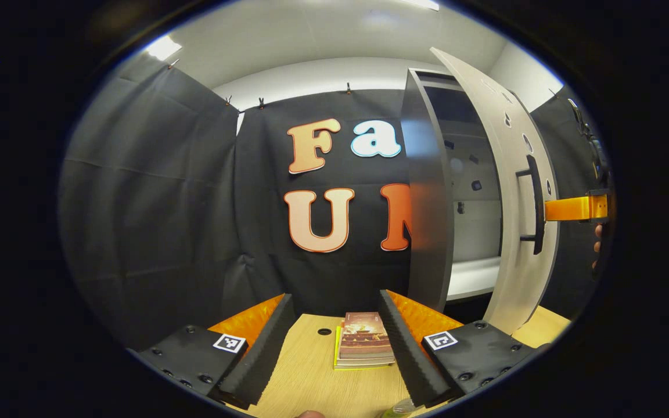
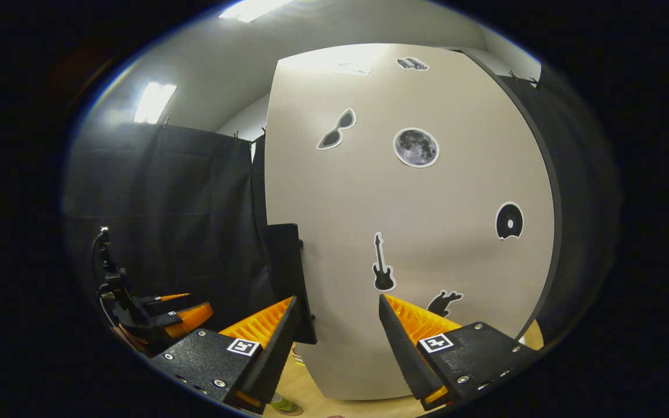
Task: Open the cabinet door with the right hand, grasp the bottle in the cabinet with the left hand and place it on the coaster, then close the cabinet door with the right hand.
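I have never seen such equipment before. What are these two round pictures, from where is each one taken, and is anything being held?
A person holds a two-finger gripper in each hand, and a camera rides on each. The left gripper view looks past the open left gripper at a wooden table with a stack of books, and at the cabinet with its door partly open. The right gripper, seen in its own view, faces that door's stickered front near the handle. Its fingers are apart. Neither gripper holds anything.

Cabinet interior (image 1: 474, 191): mostly hidden behind the half-open door (image 1: 514, 191).
Bottle (image 1: 397, 411): cut off at the bottom edge.
Right gripper (image 1: 593, 208): clipped at the picture's rim.
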Motion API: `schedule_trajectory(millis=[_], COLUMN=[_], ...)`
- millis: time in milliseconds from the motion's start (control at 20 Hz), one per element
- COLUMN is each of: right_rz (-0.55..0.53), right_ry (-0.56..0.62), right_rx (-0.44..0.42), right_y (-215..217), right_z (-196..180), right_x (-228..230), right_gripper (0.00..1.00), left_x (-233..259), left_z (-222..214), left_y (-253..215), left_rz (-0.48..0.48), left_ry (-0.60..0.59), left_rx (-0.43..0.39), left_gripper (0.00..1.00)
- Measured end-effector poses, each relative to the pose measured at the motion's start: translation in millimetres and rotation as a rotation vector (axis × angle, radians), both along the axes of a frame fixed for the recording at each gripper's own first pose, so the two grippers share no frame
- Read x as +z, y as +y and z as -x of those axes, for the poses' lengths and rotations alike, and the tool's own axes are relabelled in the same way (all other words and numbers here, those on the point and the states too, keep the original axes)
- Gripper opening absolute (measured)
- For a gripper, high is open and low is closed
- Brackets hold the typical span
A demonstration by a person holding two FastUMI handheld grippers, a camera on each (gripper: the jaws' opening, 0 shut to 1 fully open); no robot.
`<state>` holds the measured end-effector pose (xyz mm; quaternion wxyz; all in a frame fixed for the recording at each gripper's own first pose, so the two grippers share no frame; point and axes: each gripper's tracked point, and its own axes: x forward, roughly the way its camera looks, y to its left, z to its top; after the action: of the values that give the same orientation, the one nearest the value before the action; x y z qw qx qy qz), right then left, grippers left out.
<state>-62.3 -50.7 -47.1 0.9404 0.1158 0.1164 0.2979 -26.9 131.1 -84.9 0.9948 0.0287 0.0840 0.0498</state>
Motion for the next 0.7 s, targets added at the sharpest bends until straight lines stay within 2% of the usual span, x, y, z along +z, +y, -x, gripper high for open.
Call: schedule_trajectory(millis=[350,700], right_rz=[0.087,0.070], right_ry=[-0.030,-0.001], right_rx=[-0.037,-0.069], right_y=[8.0,2.2], right_z=[-6.4,-8.1], right_x=[-0.4,4.5], right_gripper=[0.85,0.86], left_x=[5.8,17.1], left_z=[-5.4,-17.3], left_y=[0.8,-16.0], left_rz=[-0.003,-0.012], left_ry=[-0.003,-0.009], left_rx=[0.011,-0.017], left_gripper=[0.96,0.96])
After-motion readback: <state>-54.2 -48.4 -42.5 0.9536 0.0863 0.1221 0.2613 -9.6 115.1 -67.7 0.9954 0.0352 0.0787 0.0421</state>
